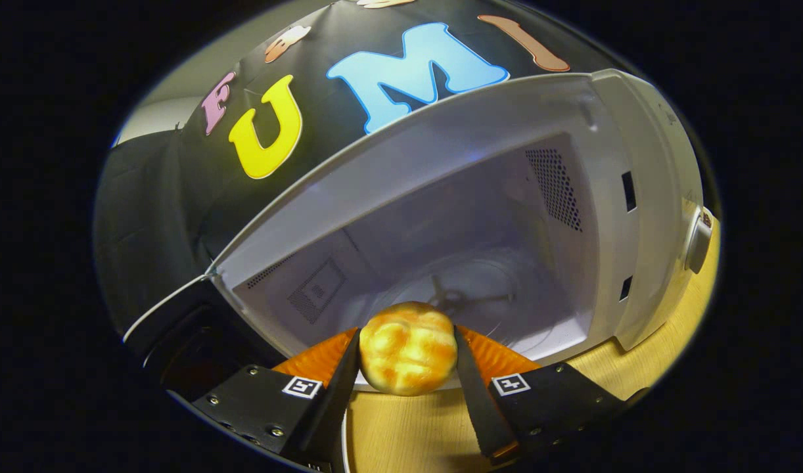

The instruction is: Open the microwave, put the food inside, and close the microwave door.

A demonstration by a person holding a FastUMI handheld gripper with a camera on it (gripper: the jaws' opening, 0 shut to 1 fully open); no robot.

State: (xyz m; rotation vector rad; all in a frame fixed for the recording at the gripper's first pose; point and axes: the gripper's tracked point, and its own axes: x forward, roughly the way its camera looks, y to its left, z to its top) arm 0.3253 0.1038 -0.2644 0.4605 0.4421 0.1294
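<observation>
I have the bread roll pinched between my two fingers, one pad pressing on each side of it, so my gripper is clenched on the food and carries it just in front of the microwave, whose door hangs open off to the left, dark and swung well clear of the cavity. The roll sits at the mouth of the opening, above the light wooden table and close to the lower sill, with the glass turntable lying beyond it inside. The risks I judge from here are few but real: the roll looks soft and rounded, so a squeeze that is too light may let it slip out and drop onto the table short of the sill, while too hard a squeeze may crush it; if I go in too low, my fingers or the roll may catch the sill; if I drift left, I may knock the open door; and if I let go too near the front, the roll may roll back out or block the door from closing
</observation>
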